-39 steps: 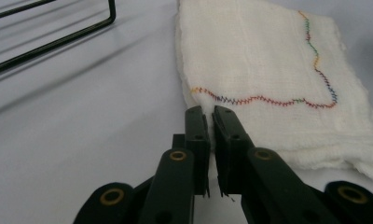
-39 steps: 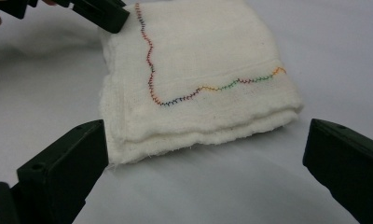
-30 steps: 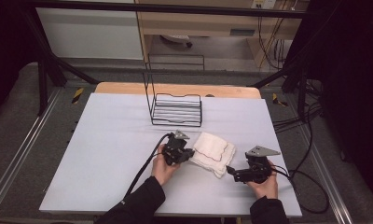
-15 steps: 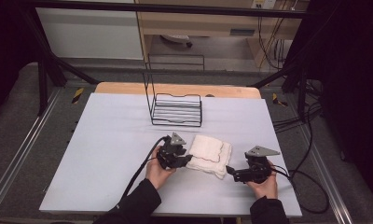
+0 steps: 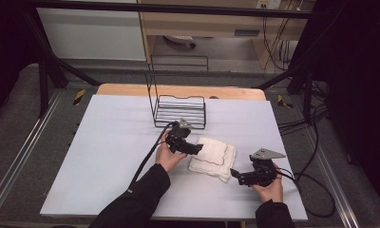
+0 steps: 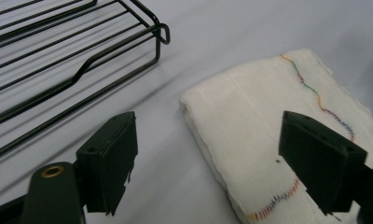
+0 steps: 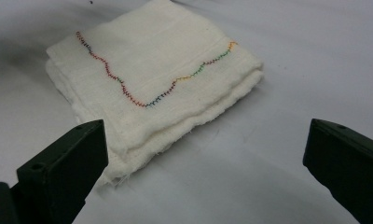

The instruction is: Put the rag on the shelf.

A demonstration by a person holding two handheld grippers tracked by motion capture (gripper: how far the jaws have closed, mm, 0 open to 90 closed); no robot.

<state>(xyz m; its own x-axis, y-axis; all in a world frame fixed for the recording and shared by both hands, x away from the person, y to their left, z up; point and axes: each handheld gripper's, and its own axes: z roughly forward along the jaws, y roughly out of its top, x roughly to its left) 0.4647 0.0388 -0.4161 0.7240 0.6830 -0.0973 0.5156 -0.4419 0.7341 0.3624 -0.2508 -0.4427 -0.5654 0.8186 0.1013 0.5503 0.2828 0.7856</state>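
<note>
Between both tongs | folded cloth flat, askew | left just opened, right wide, empty

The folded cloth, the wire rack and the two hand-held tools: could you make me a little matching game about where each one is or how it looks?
Things:
1. folded cloth
2. wire rack
3. left gripper
4. right gripper

Descriptions:
A. black, at the far side of the table
B. white with a wavy multicoloured stitch line
C. open, at the cloth's near right corner
D. open, its fingers having just spread apart at the cloth's left edge, not pressing on it

Pairs: 1-B, 2-A, 3-D, 4-C
</note>
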